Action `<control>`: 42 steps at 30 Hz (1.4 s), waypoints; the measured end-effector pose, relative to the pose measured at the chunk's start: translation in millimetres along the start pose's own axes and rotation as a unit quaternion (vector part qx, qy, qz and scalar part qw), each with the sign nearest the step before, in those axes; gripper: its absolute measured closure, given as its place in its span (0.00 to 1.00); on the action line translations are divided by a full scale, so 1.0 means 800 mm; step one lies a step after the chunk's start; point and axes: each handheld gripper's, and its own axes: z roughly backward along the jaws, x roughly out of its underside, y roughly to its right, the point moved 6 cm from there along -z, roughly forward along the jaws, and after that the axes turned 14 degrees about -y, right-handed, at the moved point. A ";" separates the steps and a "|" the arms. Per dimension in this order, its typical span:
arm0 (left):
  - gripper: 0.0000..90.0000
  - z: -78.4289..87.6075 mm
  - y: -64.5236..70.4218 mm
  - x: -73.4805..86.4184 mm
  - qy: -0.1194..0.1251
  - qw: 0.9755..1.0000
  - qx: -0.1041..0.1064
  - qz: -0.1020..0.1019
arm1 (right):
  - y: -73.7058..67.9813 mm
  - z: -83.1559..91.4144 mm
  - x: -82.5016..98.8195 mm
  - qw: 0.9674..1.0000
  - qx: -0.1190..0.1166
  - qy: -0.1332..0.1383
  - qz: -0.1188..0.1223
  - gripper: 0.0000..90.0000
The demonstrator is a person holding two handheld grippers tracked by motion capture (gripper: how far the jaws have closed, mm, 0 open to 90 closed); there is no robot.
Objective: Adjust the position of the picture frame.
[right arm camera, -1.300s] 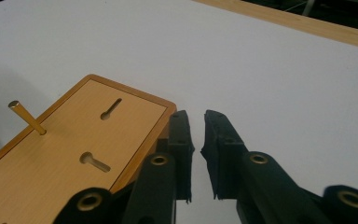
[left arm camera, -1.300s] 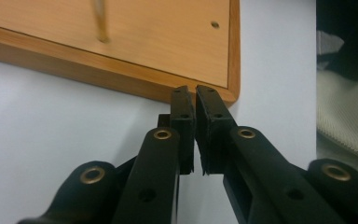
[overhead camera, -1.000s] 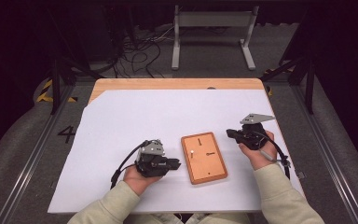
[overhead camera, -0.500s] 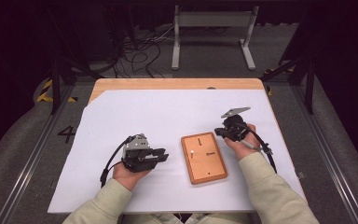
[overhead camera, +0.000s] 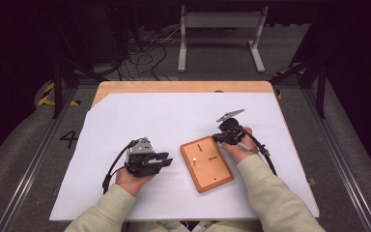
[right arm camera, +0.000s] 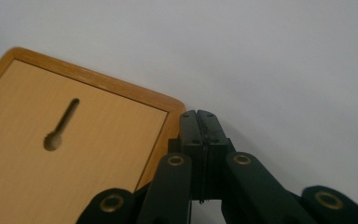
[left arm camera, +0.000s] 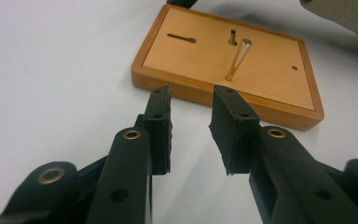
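Note:
A wooden board lies on the white sheet between my two grippers. In the left gripper view the board has a metal pin standing in it, a keyhole slot and a small hole. My left gripper points at the board's left edge; its jaws have just been opening and stand apart with nothing between them. My right gripper sits at the board's far right corner, and its tips are shut together beside the board's rim, empty.
The white sheet covers a wooden table whose far edge shows bare. Beyond it are floor cables and a metal stand. Dark frame rails flank both sides of the table.
My right gripper has moved left and a little down, reaching the board's far right corner. My left gripper has shifted slightly left, away from the board, and its jaws have parted.

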 end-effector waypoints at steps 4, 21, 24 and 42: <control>0.76 -0.001 -0.003 0.002 -0.001 1.000 0.000 0.008 | -0.022 -0.011 -0.016 0.999 -0.017 -0.006 0.040 1.00; 0.75 0.018 -0.030 0.012 0.009 0.999 -0.015 0.038 | -0.098 0.021 -0.021 0.991 -0.056 0.019 0.117 1.00; 0.74 0.024 -0.035 0.014 0.009 0.999 -0.033 0.034 | -0.109 0.031 -0.013 0.990 -0.064 0.018 0.122 1.00; 0.69 0.022 -0.043 0.014 -0.005 0.998 -0.047 0.030 | -0.147 0.061 0.032 0.983 -0.093 0.013 0.161 1.00</control>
